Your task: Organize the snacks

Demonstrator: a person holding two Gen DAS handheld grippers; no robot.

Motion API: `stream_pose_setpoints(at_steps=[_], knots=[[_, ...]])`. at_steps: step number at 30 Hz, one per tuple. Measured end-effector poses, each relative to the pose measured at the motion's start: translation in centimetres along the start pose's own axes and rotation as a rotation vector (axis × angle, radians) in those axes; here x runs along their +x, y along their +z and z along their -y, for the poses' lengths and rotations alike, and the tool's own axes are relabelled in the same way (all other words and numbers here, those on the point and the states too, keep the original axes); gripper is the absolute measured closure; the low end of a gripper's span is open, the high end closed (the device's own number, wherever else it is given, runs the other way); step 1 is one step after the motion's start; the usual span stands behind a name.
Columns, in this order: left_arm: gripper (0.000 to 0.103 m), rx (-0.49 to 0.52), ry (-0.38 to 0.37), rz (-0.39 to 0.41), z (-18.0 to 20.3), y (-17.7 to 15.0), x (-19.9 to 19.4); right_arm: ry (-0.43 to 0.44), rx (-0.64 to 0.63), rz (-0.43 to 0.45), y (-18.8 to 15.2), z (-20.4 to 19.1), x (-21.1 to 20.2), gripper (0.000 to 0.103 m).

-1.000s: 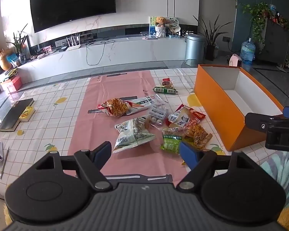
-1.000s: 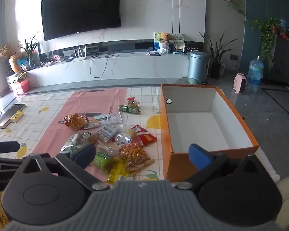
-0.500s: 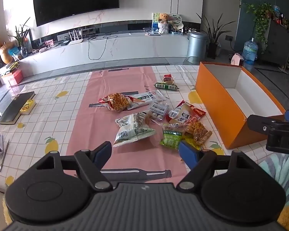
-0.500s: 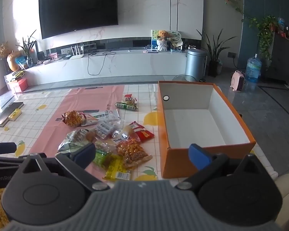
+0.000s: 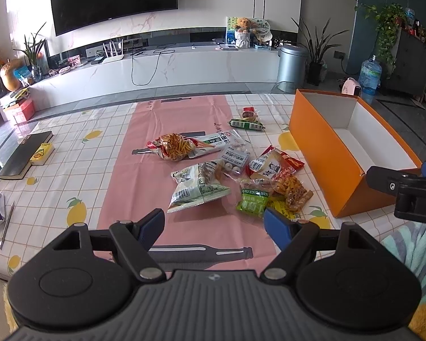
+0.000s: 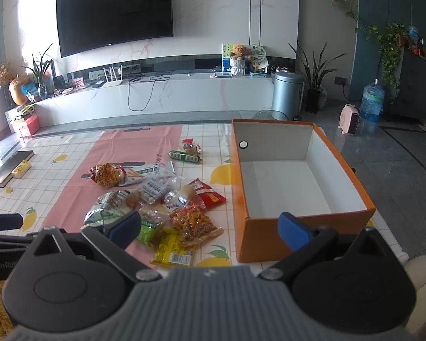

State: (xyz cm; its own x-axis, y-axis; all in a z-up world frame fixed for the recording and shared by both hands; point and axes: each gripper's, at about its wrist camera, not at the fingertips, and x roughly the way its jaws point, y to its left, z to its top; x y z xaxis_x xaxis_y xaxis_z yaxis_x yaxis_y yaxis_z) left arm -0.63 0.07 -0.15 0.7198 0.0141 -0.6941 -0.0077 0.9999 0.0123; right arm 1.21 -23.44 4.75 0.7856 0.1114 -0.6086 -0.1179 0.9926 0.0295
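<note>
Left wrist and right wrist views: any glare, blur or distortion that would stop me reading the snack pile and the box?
Left wrist view: sharp, fisheye bends the orange box; wall top left blown out; snack pile evenly lit. Right wrist view: same window glare top left; box interior shaded but readable; yellow packet clear.

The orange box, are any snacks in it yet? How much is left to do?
Nothing looks done yet: the orange box shows only its bare white floor. Nothing is in hand either; the left gripper and right gripper are both open and empty. All the snacks are left, lying beside the box on the tablecloth, such as the green raisin packet, the white-green bag and the red packet.
</note>
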Motion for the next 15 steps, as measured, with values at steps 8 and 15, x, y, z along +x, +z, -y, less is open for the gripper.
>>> stream_pose_setpoints(at_steps=[8,15], knots=[[0.01,0.001,-0.001,-0.001,0.0,-0.05,-0.05,-0.003,0.0,-0.002,-0.07,0.01,-0.09,0.004],[0.01,0.001,0.0,-0.001,0.04,-0.03,-0.03,-0.005,0.0,-0.007,-0.04,0.01,-0.05,0.004]])
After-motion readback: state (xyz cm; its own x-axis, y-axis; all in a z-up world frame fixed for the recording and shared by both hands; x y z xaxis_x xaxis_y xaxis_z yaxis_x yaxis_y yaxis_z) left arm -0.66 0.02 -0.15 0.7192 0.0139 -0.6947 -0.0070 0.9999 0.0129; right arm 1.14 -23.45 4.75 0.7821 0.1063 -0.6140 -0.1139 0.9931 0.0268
